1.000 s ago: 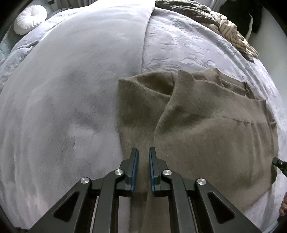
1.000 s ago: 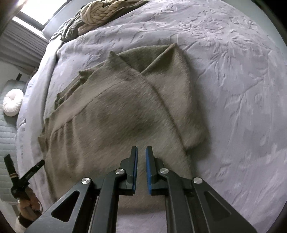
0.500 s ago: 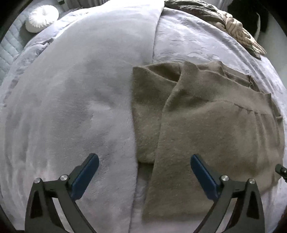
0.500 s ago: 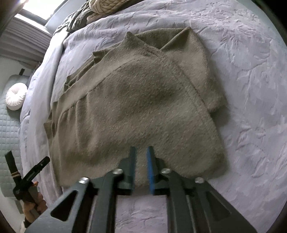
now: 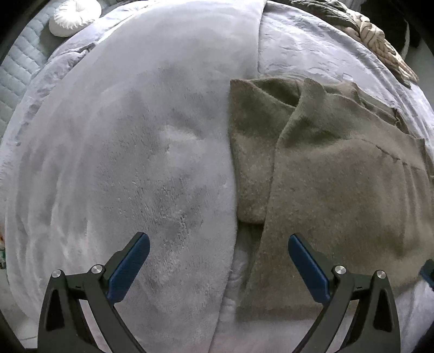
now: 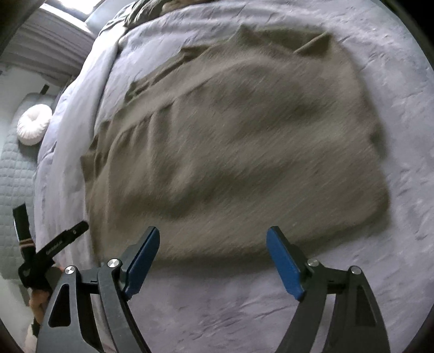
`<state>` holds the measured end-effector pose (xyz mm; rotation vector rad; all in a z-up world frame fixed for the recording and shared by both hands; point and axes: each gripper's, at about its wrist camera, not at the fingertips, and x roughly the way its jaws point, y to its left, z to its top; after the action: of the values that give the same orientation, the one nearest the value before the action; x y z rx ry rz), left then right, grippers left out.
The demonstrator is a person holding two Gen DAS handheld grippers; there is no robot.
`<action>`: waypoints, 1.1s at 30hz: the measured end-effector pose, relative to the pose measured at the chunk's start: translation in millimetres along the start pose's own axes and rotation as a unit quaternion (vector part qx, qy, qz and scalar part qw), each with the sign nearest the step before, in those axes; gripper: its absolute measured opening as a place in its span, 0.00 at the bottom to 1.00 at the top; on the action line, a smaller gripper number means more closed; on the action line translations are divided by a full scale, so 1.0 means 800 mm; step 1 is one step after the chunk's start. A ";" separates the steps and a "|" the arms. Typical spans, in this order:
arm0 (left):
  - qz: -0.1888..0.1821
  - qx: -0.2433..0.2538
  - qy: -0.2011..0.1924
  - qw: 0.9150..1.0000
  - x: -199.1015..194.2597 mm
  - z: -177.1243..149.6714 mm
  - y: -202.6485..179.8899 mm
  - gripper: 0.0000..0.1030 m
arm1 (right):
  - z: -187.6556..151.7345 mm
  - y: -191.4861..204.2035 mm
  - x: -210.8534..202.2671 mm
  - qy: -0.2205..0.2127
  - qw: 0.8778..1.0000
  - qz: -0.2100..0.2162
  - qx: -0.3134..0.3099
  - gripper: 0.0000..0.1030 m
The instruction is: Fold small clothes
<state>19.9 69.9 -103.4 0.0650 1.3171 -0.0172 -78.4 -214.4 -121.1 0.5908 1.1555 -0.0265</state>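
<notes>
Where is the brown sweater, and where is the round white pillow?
brown sweater point(image 5: 339, 190): left wrist view, middle of its folded top layer.
round white pillow point(image 5: 74, 16): left wrist view, near its dimpled centre.

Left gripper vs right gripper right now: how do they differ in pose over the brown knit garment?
The left gripper straddles the brown knit garment's left edge, one finger over the plush grey blanket. The right gripper sits centred on the garment's near hem, over the embossed grey bedspread. The right view is motion-blurred; the left is sharp. Both are open and hold nothing.
</notes>
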 end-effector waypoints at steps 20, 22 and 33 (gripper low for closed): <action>-0.036 0.003 0.019 0.999 0.013 -0.030 0.039 0.99 | -0.040 0.058 0.055 0.054 0.991 0.119 0.030 1.00; -0.036 0.004 0.019 0.999 0.016 -0.032 0.043 0.99 | -0.041 0.069 0.062 0.063 0.990 0.127 0.026 1.00; -0.040 0.023 0.031 0.998 0.038 -0.035 0.055 0.99 | -0.046 0.087 0.094 0.085 0.980 0.165 0.071 1.00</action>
<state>2.9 116.3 -138.0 0.0527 1.3807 -0.1138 -56.1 -117.6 -166.6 0.9207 1.2139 0.2321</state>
